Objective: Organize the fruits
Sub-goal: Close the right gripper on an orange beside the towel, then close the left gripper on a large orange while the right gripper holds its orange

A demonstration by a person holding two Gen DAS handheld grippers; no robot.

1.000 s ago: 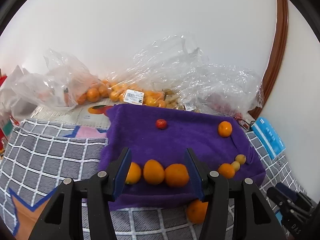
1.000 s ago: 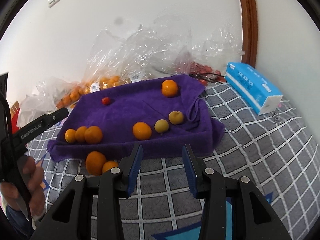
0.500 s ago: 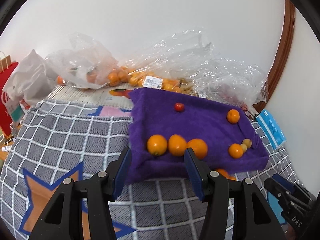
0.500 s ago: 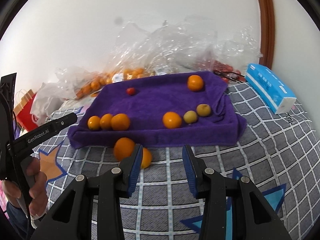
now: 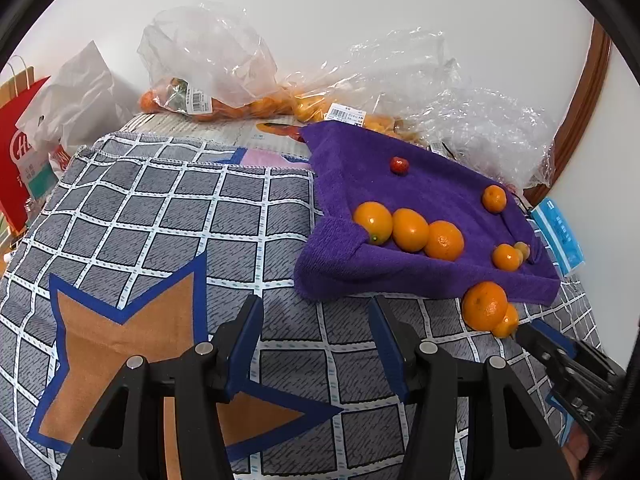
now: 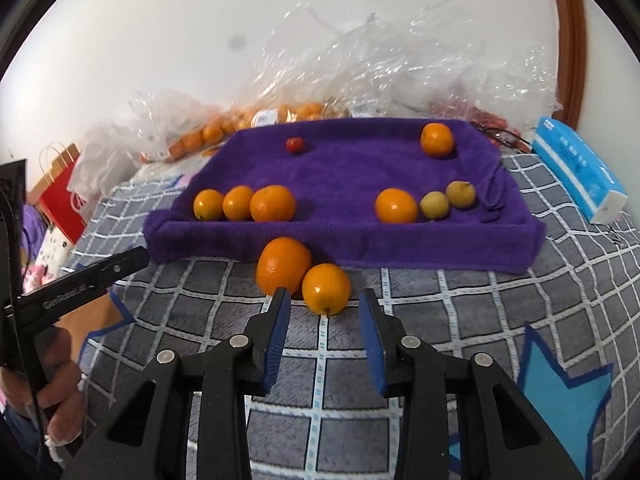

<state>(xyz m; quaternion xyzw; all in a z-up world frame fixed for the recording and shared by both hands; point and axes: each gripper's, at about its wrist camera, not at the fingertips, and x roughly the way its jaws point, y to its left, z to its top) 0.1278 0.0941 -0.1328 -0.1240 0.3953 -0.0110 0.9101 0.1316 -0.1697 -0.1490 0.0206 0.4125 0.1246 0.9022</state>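
Note:
A purple towel (image 6: pixel 360 168) lies on a checked blanket and carries a row of three oranges (image 6: pixel 240 204), a small red fruit (image 6: pixel 295 145), a lone orange (image 6: pixel 437 140), and an orange beside two yellowish fruits (image 6: pixel 435 205). Off its front edge lie a big orange (image 6: pixel 282 266) and a small orange (image 6: pixel 326 288). My right gripper (image 6: pixel 324 293) is closing; the small orange sits at the mouth of its jaws, and the pads do not touch it. My left gripper (image 5: pixel 315 300) stands open and empty over the blanket, left of the towel (image 5: pixel 432 184).
Clear plastic bags (image 5: pixel 208 60) holding oranges are heaped along the wall behind the towel. A blue tissue pack (image 6: pixel 576 172) lies at the right. At the far left stands a red paper bag (image 5: pixel 20 152). A hand (image 6: pixel 60 392) holds the left gripper's handle.
The left gripper has swung left off the towel's oranges to the blanket. The right gripper has come down to the two oranges off the towel, and its jaws have narrowed.

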